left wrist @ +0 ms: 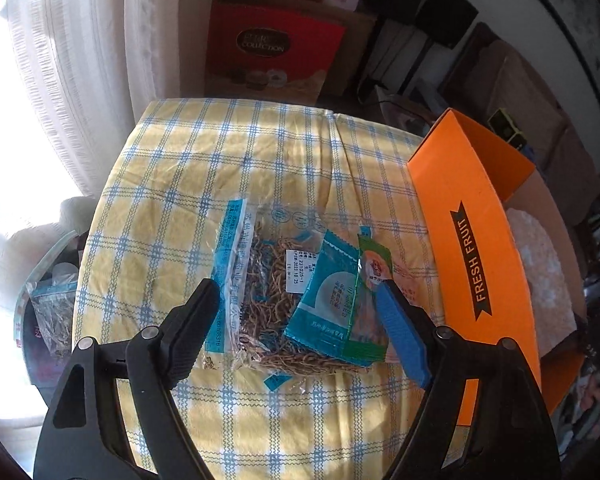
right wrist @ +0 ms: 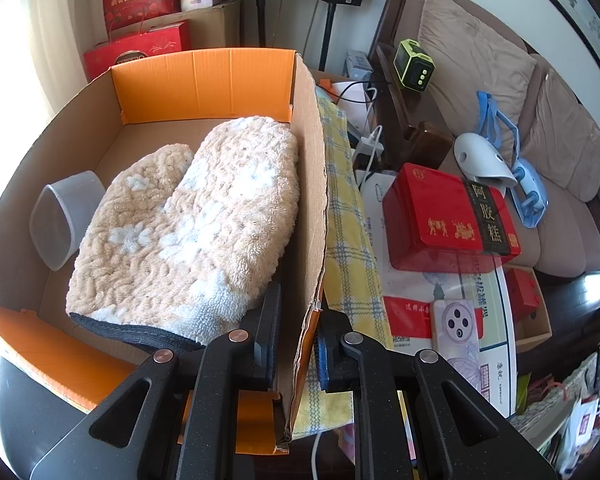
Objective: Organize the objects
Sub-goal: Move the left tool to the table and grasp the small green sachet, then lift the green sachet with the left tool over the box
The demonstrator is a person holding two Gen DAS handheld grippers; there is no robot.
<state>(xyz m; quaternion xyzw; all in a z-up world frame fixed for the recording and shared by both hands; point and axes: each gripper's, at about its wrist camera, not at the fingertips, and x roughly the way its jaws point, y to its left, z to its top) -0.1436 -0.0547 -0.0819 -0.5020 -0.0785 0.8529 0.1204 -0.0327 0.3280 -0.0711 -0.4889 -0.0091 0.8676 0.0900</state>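
Note:
In the left wrist view a clear bag of dried brown strands point(left wrist: 264, 304) lies on the yellow checked tablecloth point(left wrist: 228, 160). A teal packet point(left wrist: 332, 304) and a small green packet point(left wrist: 376, 258) lie on top of it. My left gripper point(left wrist: 296, 320) hangs open just above them, one finger on each side of the pile. The orange "FRESH FRUIT" box point(left wrist: 472, 240) stands to its right. In the right wrist view my right gripper point(right wrist: 298, 354) is shut on the near end of that box's cardboard side wall point(right wrist: 308, 200). A fluffy beige mitt point(right wrist: 196, 220) and a translucent cup point(right wrist: 60, 220) lie inside.
Right of the box sits a low table with a red tin point(right wrist: 440, 216) and a phone point(right wrist: 456, 328), then a brown sofa point(right wrist: 480, 60). Red gift boxes point(left wrist: 272, 48) stand behind the table. A bin with a plastic bag point(left wrist: 48, 304) sits off its left edge.

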